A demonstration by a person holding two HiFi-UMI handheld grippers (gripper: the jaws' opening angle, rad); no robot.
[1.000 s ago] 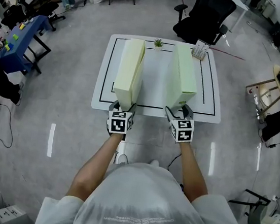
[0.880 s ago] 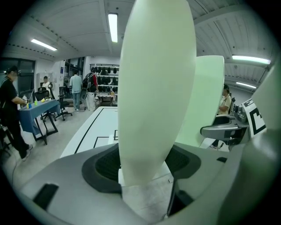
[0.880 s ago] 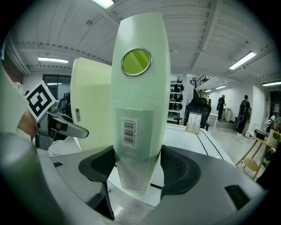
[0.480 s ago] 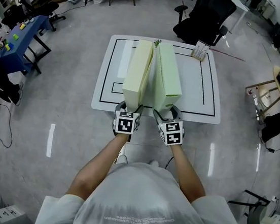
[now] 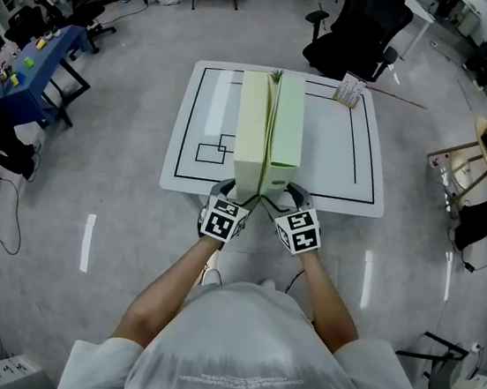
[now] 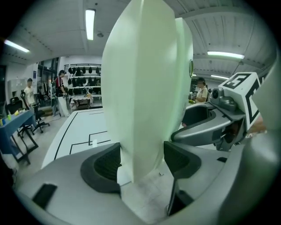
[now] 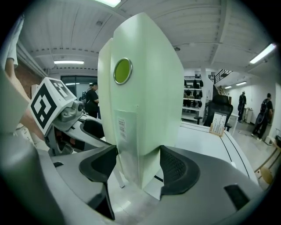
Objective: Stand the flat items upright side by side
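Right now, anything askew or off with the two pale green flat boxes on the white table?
Nothing stands out. The left pale green flat box and the right pale green flat box stand upright, side by side, near ends touching, on the white table; the left gripper and right gripper each clamp one.

No legible text, label (image 7: pixel 122 127) on green box (image 7: pixel 151 88) too small

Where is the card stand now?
Head view: the card stand sits near the far right corner of the white table, right of the upright green boxes.
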